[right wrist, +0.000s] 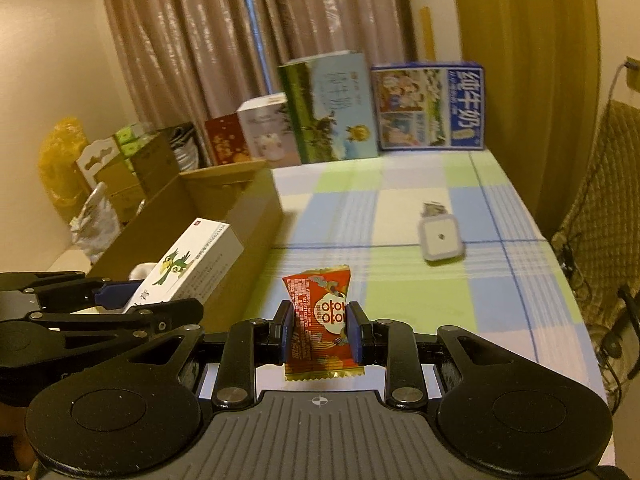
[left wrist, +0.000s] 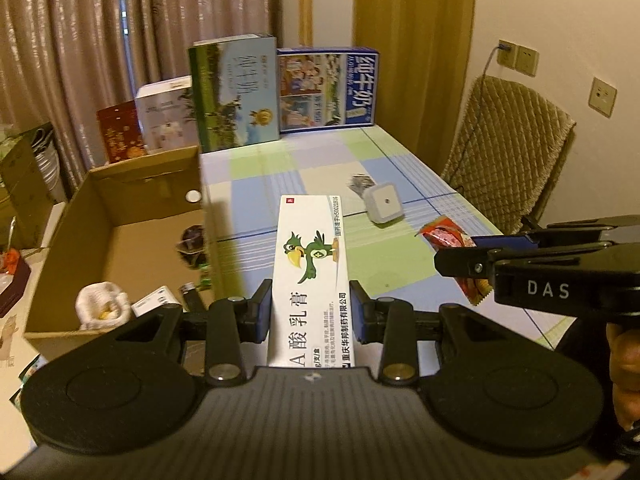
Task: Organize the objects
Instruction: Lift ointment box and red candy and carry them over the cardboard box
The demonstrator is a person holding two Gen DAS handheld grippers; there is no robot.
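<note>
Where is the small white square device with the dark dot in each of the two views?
Left wrist: white square device lies on the table, right of centre, beyond the ointment box.
Right wrist: device lies right of centre, beyond the candy.
Shared landmark: blue milk carton box.

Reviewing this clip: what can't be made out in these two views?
- Ointment box: its near end is hidden under the left tool body, left wrist view.
- Cardboard box: dark items on its floor are too dim to identify, left wrist view.
- Flat item behind the white cube: blurred and half hidden, right wrist view.
- Snack packet: print too small to read in the right tool.
</note>
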